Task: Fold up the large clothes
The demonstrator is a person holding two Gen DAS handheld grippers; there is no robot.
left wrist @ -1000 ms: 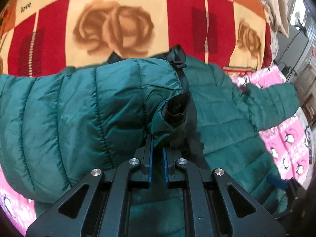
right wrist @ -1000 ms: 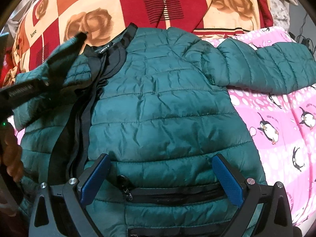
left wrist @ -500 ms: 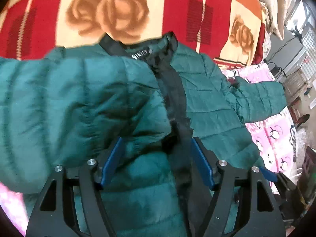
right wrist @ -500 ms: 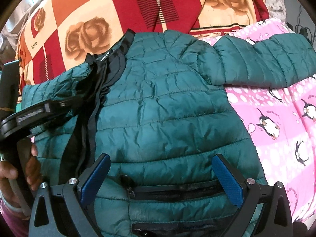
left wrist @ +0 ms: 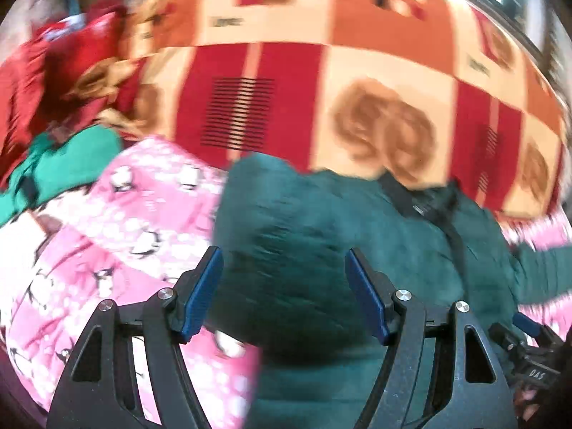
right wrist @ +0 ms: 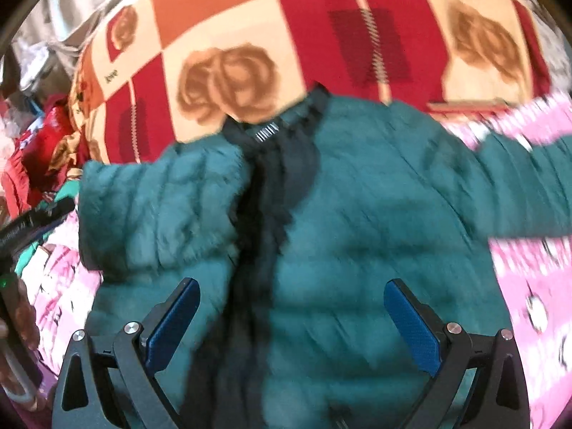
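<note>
A dark green quilted jacket (right wrist: pixel 375 221) lies front up on the bed, its black collar (right wrist: pixel 282 132) at the far side. One sleeve (right wrist: pixel 153 207) is folded in over the chest; the other sleeve (right wrist: pixel 529 186) stretches out to the right. My left gripper (left wrist: pixel 283 254) hovers open above the jacket's (left wrist: pixel 357 221) left edge with nothing between its fingers. My right gripper (right wrist: pixel 291 284) is open too, hanging over the jacket's lower front and black zip line. Both views are blurred by motion. A hand (right wrist: pixel 14 307) holding the left gripper shows at the left edge of the right wrist view.
A red, orange and cream blanket (left wrist: pixel 357 71) with rose prints covers the far side of the bed. The jacket rests on a pink penguin sheet (left wrist: pixel 125 232). A bright green garment (left wrist: pixel 64 164) and red clothes (left wrist: pixel 53 71) are piled at the far left.
My left gripper let go of the sleeve cuff, opened wide and swung off to the left; the sleeve now rests folded on the jacket. My right gripper drew back and up a little, still open.
</note>
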